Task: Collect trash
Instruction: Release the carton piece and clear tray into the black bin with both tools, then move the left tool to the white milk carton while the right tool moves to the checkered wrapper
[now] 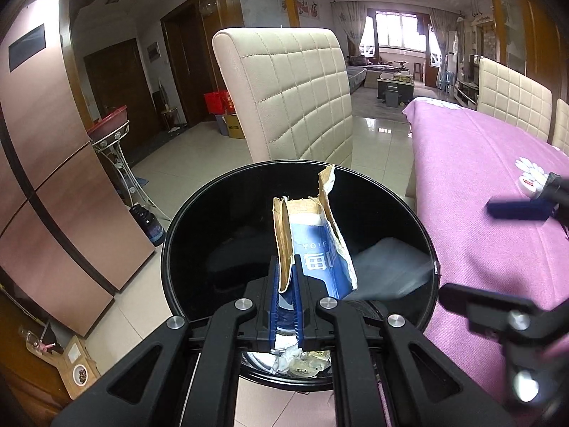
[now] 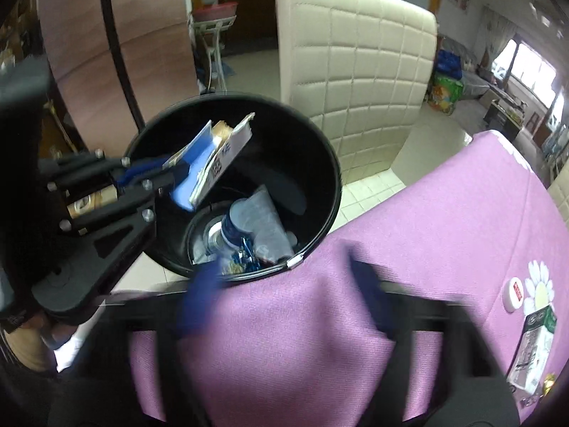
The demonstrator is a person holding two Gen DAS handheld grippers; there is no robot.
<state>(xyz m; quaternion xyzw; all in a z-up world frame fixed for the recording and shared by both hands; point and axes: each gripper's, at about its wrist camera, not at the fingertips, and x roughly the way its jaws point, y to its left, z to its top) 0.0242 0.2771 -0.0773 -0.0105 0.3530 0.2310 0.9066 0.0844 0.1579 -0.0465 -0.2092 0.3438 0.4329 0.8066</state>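
My left gripper [image 1: 286, 284] is shut on a torn blue and brown cardboard package [image 1: 313, 235] and holds it over the open black trash bin [image 1: 199, 220]. The right wrist view shows the same: the left gripper [image 2: 170, 178] holds the package [image 2: 209, 156] above the bin [image 2: 320, 163], which holds a can, wrappers and other trash. My right gripper [image 2: 281, 288] is open and empty, blurred, above the purple tablecloth next to the bin. A white bottle cap [image 2: 515, 293] and a small carton [image 2: 533, 352] lie on the table at the right.
A cream padded chair [image 1: 288, 92] stands just behind the bin. The table with the purple cloth [image 1: 480, 178] is to the right. A copper fridge [image 1: 46, 185] and a metal plant stand [image 1: 113, 153] are to the left. More chairs [image 1: 512, 96] line the table's far side.
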